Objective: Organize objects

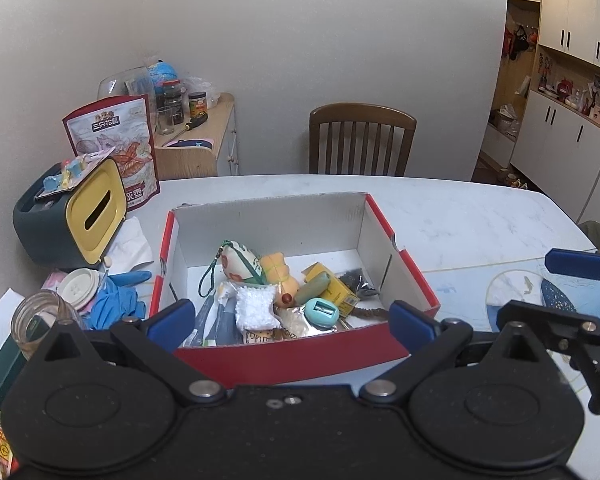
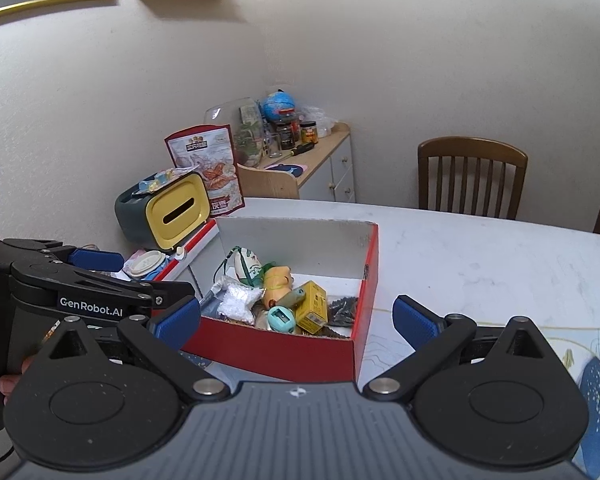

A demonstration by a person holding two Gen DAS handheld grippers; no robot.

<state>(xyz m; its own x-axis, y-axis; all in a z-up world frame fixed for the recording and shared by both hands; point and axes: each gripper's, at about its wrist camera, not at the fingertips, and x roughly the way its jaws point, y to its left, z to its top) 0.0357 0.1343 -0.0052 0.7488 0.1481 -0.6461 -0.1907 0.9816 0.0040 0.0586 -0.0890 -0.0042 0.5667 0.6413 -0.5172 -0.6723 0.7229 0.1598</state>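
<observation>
- Table (image 1: 460, 208): white marbled top, a blue-and-white printed mat at its right end.
- Box (image 1: 292, 350): open cardboard, red outside, white inside, rectangular. It sits mid-table with its long axis running left-right in the left wrist view; the open top faces up and one end flap is folded out.
- Tissue holder (image 1: 96, 210): dark grey body with a yellow slotted face, left of the box, apart from it.
- Snack pouch (image 1: 116, 140): glossy printed bag, upright behind the holder.
- Blue gloves (image 1: 114, 300): crumpled, just left of the box.
- Box contents, heaped and touching: embroidered fabric pouch (image 1: 240, 262) with a green cord, orange plush toy (image 1: 278, 276), white knitted square (image 1: 256, 306), yellow carton (image 1: 334, 288) lying tilted, teal sharpener (image 1: 321, 312) with a slotted oval face.
- Left gripper (image 1: 294, 320): blue ribbed pads spread wide, holding nothing, hovering at the box's near wall.
- Right gripper (image 2: 296, 316): pads spread just as wide, empty, over the box's near right corner.
</observation>
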